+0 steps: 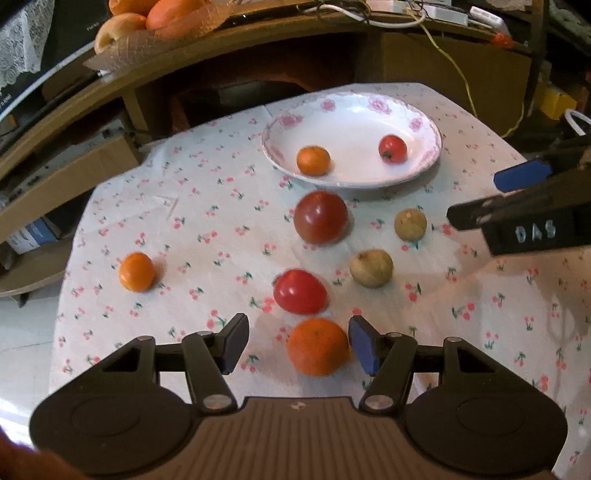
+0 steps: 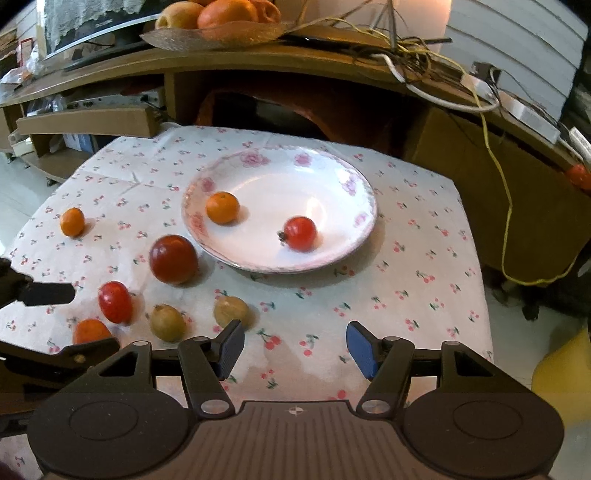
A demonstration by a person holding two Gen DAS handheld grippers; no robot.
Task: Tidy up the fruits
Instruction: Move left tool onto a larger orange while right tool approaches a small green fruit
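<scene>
A white flowered plate (image 1: 417, 123) (image 2: 255, 158) holds a small orange (image 1: 313, 160) (image 2: 222, 207) and a small tomato (image 1: 392, 148) (image 2: 300, 233). On the cherry-print cloth lie a dark red tomato (image 1: 320, 218) (image 2: 173, 259), a bright red tomato (image 1: 300, 291) (image 2: 115, 302), two brownish-green fruits (image 1: 371, 268) (image 2: 231, 312) and a small orange (image 1: 136, 271) (image 2: 72, 221) off to the left. My left gripper (image 1: 299, 341) (image 2: 61, 321) is open around a larger orange (image 1: 317, 347) (image 2: 90, 330), which sits by the right pad and clear of the left. My right gripper (image 2: 295, 347) (image 1: 491, 199) hovers open over bare cloth.
Behind the table runs a curved wooden shelf (image 2: 332, 66) with a basket of oranges (image 1: 159, 22) (image 2: 221, 18) and tangled cables (image 2: 443, 85). A yellow cord (image 2: 506, 206) hangs at the right. The table's edge drops off close at left and right. A yellow object (image 2: 565, 373) stands beside the table.
</scene>
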